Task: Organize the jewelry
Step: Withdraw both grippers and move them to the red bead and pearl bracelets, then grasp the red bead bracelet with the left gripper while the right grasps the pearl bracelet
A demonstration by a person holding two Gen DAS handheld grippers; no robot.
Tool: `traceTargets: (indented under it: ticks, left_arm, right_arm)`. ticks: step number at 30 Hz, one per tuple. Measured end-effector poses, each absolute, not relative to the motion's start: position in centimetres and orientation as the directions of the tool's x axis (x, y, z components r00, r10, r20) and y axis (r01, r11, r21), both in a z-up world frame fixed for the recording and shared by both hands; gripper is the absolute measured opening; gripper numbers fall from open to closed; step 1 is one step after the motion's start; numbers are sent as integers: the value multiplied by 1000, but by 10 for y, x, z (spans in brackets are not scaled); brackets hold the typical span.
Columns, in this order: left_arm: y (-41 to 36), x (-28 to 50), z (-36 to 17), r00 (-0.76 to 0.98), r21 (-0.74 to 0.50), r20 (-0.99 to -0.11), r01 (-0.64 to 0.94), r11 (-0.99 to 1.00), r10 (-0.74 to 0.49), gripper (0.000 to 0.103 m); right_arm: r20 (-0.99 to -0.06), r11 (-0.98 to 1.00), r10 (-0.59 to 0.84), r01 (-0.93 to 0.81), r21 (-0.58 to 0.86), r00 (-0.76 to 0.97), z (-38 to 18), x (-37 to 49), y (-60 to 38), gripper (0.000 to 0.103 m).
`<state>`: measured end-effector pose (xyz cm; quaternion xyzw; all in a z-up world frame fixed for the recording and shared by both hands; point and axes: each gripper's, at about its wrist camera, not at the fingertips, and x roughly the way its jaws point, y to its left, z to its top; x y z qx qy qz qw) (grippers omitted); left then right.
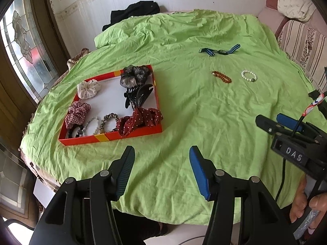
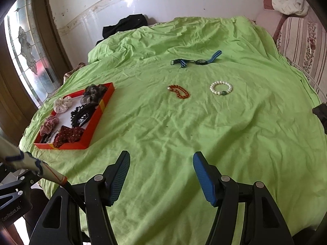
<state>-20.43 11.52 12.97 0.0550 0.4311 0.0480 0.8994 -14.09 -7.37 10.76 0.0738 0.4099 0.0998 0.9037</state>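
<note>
An orange-red tray [image 1: 108, 137] [image 2: 96, 122] lies on the left of a green cloth, holding several scrunchies, black hair claws and bead bands. Out on the cloth lie an amber bead bracelet [image 1: 221, 76] [image 2: 178, 91], a white pearl bracelet [image 1: 248, 76] [image 2: 221, 88] and a watch with a blue striped strap [image 1: 219, 50] [image 2: 197, 60]. My left gripper [image 1: 162, 153] hovers open over bare cloth just right of the tray's near corner, nothing between its fingers. My right gripper [image 2: 161, 158] is open and empty too, well short of the bracelets; it also shows at the left wrist view's right edge [image 1: 271, 123].
The green cloth [image 2: 204, 143] covers a round table against a white tiled wall. Black clothing [image 1: 134, 13] lies at the back. A striped sofa [image 1: 302, 40] stands at right, a stained-glass door [image 1: 22, 47] at left. A hand [image 1: 302, 202] holds the right gripper's handle.
</note>
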Motion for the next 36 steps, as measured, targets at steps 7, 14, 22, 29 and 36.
traceTargets:
  ticks: [7,14,22,29,36]
  left_arm:
    - [109,-175,135,608,110,-791,35,993,66,55]
    - [96,-116,139,552,-15,-830,118,993,-78,55]
    - [68,-29,111,464,-207,-849,150,967,-254,50]
    - [42,41,77,418,-292,-852,122,949,-316,37]
    - [26,93,45,388,-382,-836,98,919,-389,37]
  right_arm:
    - [-735,979,183,-57,193,652,109,-120,-107,69]
    - [-756,976,145,35,216,639,102,-81,-165,69]
    - [-765,960,186,53,276,617,75,-9,-200,57]
    - [-762,933,239,76,353,601,49,43,-216,57]
    - [-746,903,298,77,422,595,32,71,-232,57]
